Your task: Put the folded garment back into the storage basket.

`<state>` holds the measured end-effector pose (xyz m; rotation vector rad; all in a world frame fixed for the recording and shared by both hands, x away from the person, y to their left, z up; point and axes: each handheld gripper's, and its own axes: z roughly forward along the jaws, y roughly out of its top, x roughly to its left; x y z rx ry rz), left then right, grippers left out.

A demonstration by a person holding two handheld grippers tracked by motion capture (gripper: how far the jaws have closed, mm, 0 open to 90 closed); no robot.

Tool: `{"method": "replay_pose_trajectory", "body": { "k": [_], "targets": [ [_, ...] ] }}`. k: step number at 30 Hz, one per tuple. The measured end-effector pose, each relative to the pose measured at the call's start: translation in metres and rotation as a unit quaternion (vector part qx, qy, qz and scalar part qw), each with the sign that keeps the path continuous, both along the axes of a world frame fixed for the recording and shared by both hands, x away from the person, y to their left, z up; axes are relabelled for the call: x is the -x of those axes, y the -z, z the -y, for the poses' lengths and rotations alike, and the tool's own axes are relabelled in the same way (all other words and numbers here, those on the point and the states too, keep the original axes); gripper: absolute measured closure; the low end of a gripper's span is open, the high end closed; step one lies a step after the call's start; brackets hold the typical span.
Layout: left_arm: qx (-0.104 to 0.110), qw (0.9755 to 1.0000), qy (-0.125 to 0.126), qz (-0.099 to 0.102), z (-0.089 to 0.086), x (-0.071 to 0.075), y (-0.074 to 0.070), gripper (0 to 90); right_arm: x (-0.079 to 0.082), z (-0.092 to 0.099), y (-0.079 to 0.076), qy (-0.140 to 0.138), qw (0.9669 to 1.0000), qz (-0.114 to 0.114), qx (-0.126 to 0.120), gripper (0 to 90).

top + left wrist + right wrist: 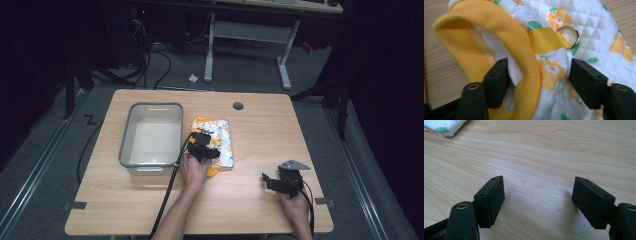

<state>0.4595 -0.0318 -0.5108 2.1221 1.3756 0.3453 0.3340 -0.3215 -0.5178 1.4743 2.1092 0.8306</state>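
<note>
One grey bin [150, 137] on the table [260, 140], left half; inside looks bare. One quilted floral garment [220, 137] lies just right of bin, touching or nearly so. Left gripper [202, 146] over garment's near edge, jaws wide, straddling yellow ribbed cuff [506, 45]; one metal ring [570, 35] on yellow strap. Right gripper [272, 181] low over bare table, well apart, jaws wide, nothing between.

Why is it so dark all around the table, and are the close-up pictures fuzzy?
High view: light falls on the table while the room behind stays nearly black. Left gripper view: the flowered garment and its metal ring look sharp, though the black jaws near the lens are soft. Right gripper view: bright, even wood grain, with soft shadows under the jaws.
</note>
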Motion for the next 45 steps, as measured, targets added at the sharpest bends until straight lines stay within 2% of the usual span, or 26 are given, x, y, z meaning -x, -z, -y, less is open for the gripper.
{"method": "replay_pose_trajectory", "body": {
  "k": [2,3,5,8,12,20,28,34,35,37,38,45],
  "targets": [
    [-0.001,1.0,0.008,0.003,0.0,0.001,-0.001,39.5,0.0,0.0,0.0,0.0,1.0,0.0,0.0,26.2],
    [-0.001,0.9998,0.018,0.002,0.0,0.002,-0.002,47.1,0.0,0.0,0.0,0.0,1.0,0.0,0.0,26.2],
    [0.001,0.9997,0.023,0.003,0.001,0.003,-0.002,57.3,0.0,0.0,0.0,0.0,1.0,0.0,0.0,26.2],
    [0.002,0.9996,0.029,0.003,0.001,0.004,-0.002,66.2,0.0,0.0,0.0,0.0,1.0,0.0,0.001,26.2],
    [0.024,0.9988,0.041,-0.009,0.0,0.004,-0.003,73.6,0.0,0.0,0.0,0.0,1.0,0.0,0.0,26.2],
    [0.042,0.9974,0.058,-0.002,0.002,0.007,-0.004,77.9,0.0,0.0,0.0,0.0,1.0,0.0,0.0,26.2],
    [0.064,0.995,0.076,0.014,0.003,0.016,-0.016,78.6,0.0,0.0,0.0,0.0,1.0,0.0,0.0,26.2],
    [0.083,0.992,0.092,0.022,0.003,0.023,-0.026,78.7,0.0,0.0,0.0,0.0,1.0,0.0,0.0,26.2],
    [0.09,0.991,0.096,0.027,0.003,0.025,-0.03,78.7,0.0,0.0,0.0,0.0,1.0,0.0,0.0,26.2],
    [0.093,0.9905,0.097,0.029,0.002,0.026,-0.031,78.7,0.0,0.0,0.0,0.0,1.0,0.001,0.0,26.2],
    [0.1,0.9893,0.101,0.033,0.002,0.028,-0.034,78.7,0.0,0.0,0.0,-0.001,1.0,0.0,0.001,26.3],
    [0.106,0.9871,0.113,0.04,-0.001,0.034,-0.041,78.7,0.0,0.0,0.0,0.0,1.0,0.001,0.0,26.2]
  ]
}}
